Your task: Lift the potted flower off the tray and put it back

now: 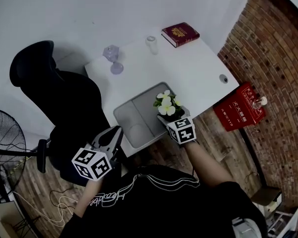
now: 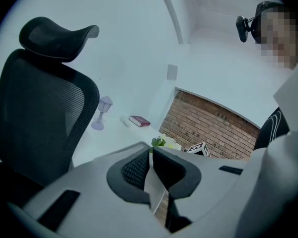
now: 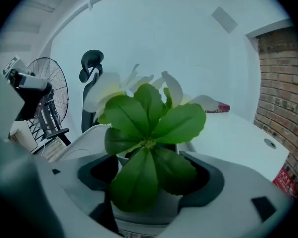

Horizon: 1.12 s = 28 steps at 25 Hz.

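Note:
The potted flower [image 1: 166, 105], white blooms over green leaves in a small white pot, stands at the near right corner of the grey tray [image 1: 134, 114] on the white table. My right gripper [image 1: 172, 118] reaches it from the near side, with a jaw on either side of the pot. In the right gripper view the potted flower [image 3: 149, 128] fills the space between the jaws of the right gripper [image 3: 149, 182], and both pads lie against the pot. My left gripper [image 1: 116, 133] hangs off the table's near left edge, away from the tray. The left gripper [image 2: 151, 157] has its jaws together and holds nothing.
A red book [image 1: 180, 33], a small clear cup [image 1: 151, 43] and a purple lamp-like ornament [image 1: 113, 58] stand at the table's far side. A black office chair [image 1: 64, 98] is at the left, a fan [image 1: 5, 148] beyond it, a red box [image 1: 241, 108] on the floor right.

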Each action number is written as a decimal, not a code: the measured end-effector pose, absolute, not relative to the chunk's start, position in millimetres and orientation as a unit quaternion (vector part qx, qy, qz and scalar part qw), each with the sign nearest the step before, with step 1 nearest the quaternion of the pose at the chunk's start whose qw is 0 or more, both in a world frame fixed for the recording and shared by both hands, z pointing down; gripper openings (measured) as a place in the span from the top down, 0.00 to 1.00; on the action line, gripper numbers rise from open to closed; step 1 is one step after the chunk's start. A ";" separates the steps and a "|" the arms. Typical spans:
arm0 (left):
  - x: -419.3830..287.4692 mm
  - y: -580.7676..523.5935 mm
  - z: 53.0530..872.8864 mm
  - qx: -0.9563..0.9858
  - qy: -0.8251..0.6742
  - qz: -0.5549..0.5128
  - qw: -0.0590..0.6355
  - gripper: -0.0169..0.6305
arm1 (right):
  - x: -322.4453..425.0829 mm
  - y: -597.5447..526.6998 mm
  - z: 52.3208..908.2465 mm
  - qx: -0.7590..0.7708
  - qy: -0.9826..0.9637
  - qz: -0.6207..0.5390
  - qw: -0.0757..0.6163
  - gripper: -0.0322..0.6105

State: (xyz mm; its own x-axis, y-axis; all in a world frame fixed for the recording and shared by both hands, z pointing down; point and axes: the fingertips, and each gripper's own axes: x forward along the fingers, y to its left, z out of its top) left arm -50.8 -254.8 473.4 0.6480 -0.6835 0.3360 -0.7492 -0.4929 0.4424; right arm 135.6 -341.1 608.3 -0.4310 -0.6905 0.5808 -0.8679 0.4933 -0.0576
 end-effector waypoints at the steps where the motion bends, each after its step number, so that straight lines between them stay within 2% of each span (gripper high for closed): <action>1: -51.1 -254.5 473.8 0.861 -0.418 0.056 0.284 0.90 | 136.3 -341.8 609.4 0.471 -0.826 0.177 0.252 0.39; 12: -51.9 -258.3 479.2 0.851 -0.437 0.039 0.288 0.90 | 136.5 -346.0 608.1 0.455 -0.835 0.172 0.257 0.42; 23: -49.8 -250.5 475.2 0.859 -0.422 0.044 0.286 0.90 | 133.0 -334.4 568.9 0.457 -0.850 0.162 0.205 0.42; 28: -47.2 -238.4 467.4 0.863 -0.410 0.053 0.289 0.90 | 126.9 -311.0 531.4 0.448 -0.863 0.171 0.159 0.42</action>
State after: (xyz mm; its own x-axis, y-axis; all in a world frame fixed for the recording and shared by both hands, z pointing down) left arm -47.2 -238.4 467.4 0.6577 -0.6777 0.3288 -0.7389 -0.4958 0.4563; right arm 126.9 -311.0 531.4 -0.5479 -0.7193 0.4271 -0.8278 0.5397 -0.1529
